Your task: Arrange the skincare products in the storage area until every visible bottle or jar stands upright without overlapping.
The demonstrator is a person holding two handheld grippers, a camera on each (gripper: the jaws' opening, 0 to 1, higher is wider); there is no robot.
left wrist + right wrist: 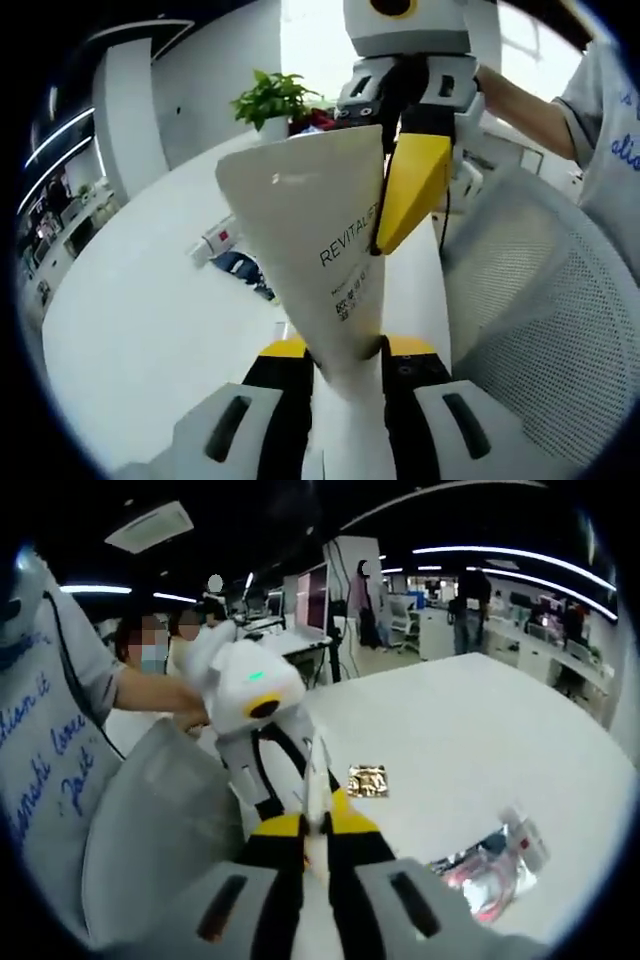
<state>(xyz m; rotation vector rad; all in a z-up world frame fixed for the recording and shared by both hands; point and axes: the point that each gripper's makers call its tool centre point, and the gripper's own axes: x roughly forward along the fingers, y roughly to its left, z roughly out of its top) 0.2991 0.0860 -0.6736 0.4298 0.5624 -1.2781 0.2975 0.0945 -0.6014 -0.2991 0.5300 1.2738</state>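
Note:
A white skincare tube (320,240) printed "REVITAL" is held up in the air, its flat crimped end uppermost. In the left gripper view my left gripper (345,362) is shut on the tube's lower part. My right gripper (385,215) comes in from above, one yellow finger (415,185) lying against the tube's upper right edge. In the right gripper view my right gripper (318,832) is shut on the tube (317,780), which shows edge-on as a thin white strip. Just beyond it a hand holds the left gripper (292,798).
A large white table (150,300) lies below, with a potted plant (272,100) at its far edge and small packets (232,252) on it. A mesh chair back (540,300) stands close on the right. More clear packets (490,865) and a gold sachet (367,780) lie on the table (480,730).

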